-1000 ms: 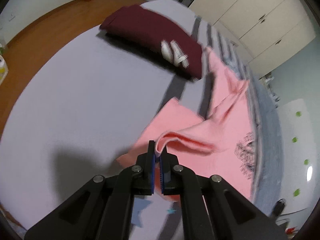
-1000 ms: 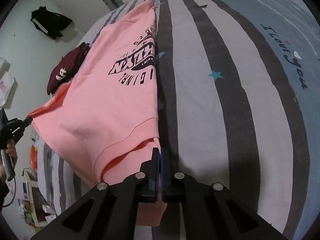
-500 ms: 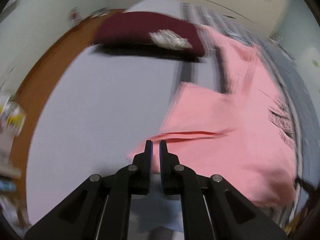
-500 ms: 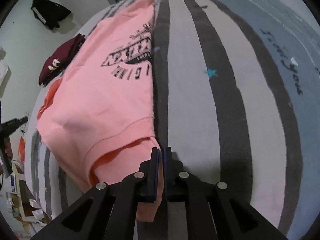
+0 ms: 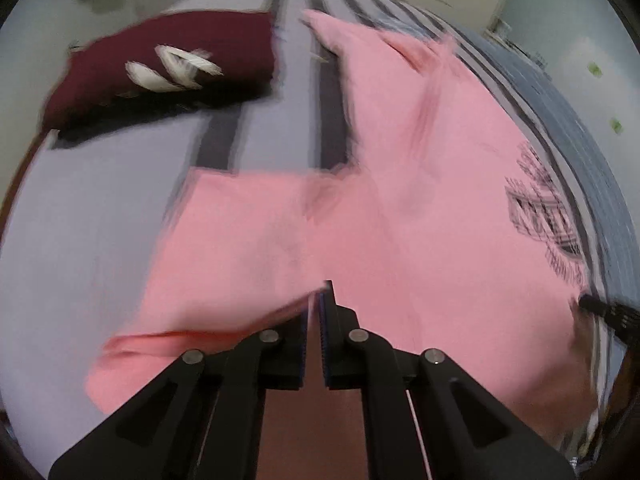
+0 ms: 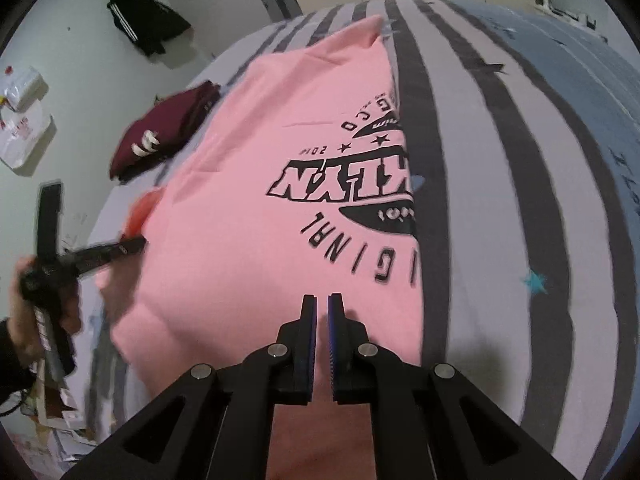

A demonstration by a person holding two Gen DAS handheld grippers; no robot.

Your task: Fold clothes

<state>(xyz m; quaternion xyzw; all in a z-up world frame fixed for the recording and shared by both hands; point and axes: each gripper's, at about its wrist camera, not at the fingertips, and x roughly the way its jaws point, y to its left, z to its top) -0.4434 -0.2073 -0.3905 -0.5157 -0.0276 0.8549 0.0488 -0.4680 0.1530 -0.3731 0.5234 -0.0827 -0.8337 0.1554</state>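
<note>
Shirt (image 6: 280,208), pink soft knit with black printed lettering, lies spread on the striped bed (image 6: 500,200), one sleeve folded across. Left gripper (image 5: 314,300) and right gripper (image 6: 319,304) hover over it, fingers slightly parted, empty.

A: What do the left gripper (image 5: 319,300) jaws show at lower centre of their own view?
B: A narrow gap, nothing visibly clamped.

A: And the right gripper (image 6: 322,306)?
B: Jaws likewise slightly parted, lower centre. A hand (image 6: 24,312) at far left grips the other tool's handle.
</note>
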